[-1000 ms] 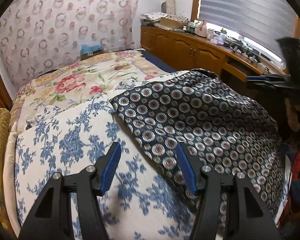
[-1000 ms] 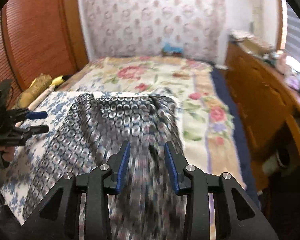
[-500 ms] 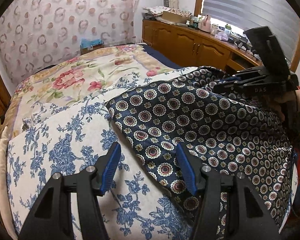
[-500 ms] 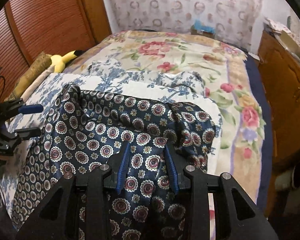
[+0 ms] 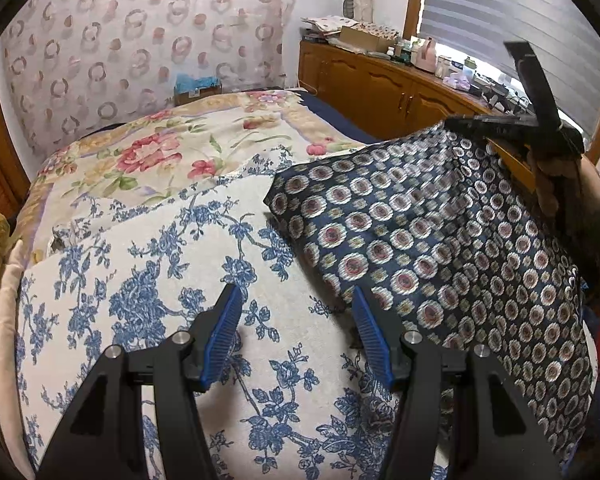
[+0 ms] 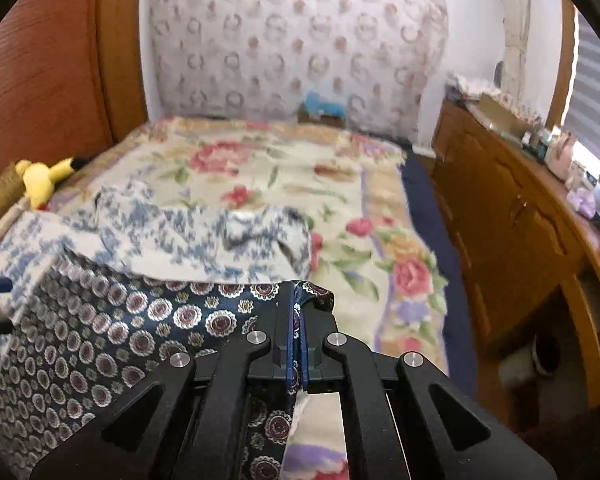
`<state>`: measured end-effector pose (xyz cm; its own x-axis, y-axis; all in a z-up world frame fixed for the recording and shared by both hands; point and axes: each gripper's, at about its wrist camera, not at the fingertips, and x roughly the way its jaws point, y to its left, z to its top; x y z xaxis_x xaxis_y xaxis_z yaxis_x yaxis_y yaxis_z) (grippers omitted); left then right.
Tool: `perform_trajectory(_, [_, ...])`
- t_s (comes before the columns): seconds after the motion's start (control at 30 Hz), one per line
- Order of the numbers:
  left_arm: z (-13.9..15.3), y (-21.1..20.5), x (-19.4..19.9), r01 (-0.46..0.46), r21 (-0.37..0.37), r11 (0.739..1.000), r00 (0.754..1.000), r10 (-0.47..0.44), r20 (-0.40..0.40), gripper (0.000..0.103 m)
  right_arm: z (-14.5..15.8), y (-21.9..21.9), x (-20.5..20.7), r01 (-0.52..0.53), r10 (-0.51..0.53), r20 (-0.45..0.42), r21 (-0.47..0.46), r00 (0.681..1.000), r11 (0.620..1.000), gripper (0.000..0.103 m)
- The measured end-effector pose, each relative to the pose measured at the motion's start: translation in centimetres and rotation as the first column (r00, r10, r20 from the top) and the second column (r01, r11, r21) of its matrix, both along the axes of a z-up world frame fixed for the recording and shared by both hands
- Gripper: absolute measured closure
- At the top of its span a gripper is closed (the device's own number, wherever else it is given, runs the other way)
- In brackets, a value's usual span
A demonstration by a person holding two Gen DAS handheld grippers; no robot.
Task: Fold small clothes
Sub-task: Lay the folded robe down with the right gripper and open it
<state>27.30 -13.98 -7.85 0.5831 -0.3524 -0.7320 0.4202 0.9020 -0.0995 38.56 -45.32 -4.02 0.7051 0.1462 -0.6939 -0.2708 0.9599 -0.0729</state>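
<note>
A dark navy cloth with round medallion print (image 5: 440, 232) lies over a white cloth with blue flowers (image 5: 152, 280) on the bed. My right gripper (image 6: 297, 304) is shut on the navy cloth (image 6: 112, 332) at its far right corner and lifts that corner off the bed. In the left wrist view the right gripper (image 5: 460, 124) shows at the upper right, held by a hand (image 5: 556, 176), with the cloth hanging from it. My left gripper (image 5: 296, 312) stands open just above the blue-flowered cloth, its right finger next to the navy cloth's near edge, nothing between its pads.
A floral bedspread (image 6: 284, 168) covers the far bed. A wooden cabinet (image 5: 380, 88) with bottles and boxes runs along the right under a blind. A yellow plush toy (image 6: 40, 180) lies at the bed's left edge by a wooden panel. A blue box (image 5: 196, 84) sits at the wall.
My right gripper closed on the navy cloth's corner and pulled it up and toward the right. The cloth's far edge drew back, uncovering more blue-flowered cloth. My left gripper barely moved.
</note>
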Motion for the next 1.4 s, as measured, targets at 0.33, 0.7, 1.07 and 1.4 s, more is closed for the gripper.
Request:
perform_trajectory(0.33, [0.3,-0.8,-2.6,0.034,-0.007,0.999,0.999,-0.034,0.007,0.046,0.7,-1.4,-5.9,-0.059,0.062,-0.032,0.084,0.998,0.995,0.058])
perform_trajectory(0.7, [1.4,-1.8,-6.8,0.07,0.0,0.998,0.997,-0.07,0.031,0.046,1.0,-2.5,-16.6,-0.021,0.024,-0.026,0.125,0.999,0.992,0.046])
perform_trajectory(1.07, [0.0,-2.2,-13.2,0.113,-0.022,0.993,0.993,-0.114,-0.013,0.046,1.0,-0.7,-23.9,-0.015,0.016,-0.003,0.079,1.0,0.997,0.045])
perform_trajectory(1.4, [-0.8,-2.3,-17.8,0.138,-0.1,0.985,0.987,-0.145,-0.072,0.046,0.1,0.1,-28.1,0.015,-0.017,0.015,0.086,1.0,0.996,0.044])
